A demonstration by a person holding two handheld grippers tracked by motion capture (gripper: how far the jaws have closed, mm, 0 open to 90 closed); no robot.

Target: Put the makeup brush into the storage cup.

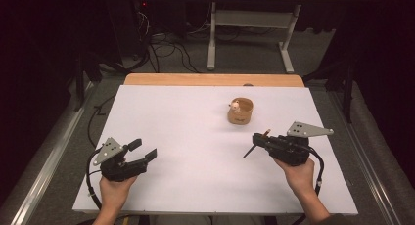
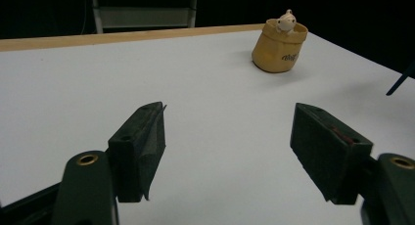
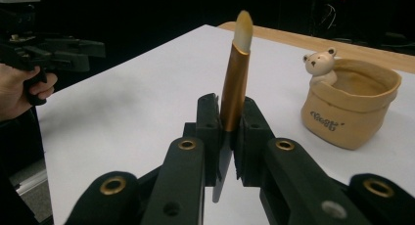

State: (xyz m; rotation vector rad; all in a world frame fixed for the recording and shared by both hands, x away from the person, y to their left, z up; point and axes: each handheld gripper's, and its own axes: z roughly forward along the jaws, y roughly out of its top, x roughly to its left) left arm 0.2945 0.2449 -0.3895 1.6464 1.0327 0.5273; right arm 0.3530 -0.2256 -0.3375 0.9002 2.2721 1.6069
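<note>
Pen (image 3: 235, 83) clamped in right claw (image 3: 229, 122), clear of pot (image 3: 350, 110).

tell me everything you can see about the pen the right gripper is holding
The pen is slim, with a metallic gold-brown upper barrel, a pale rounded end and a dark lower part ending in a point. The right gripper is shut on its middle, so it stands across the jaws, clear of the white table, beside the tan pot but apart from it.
</note>
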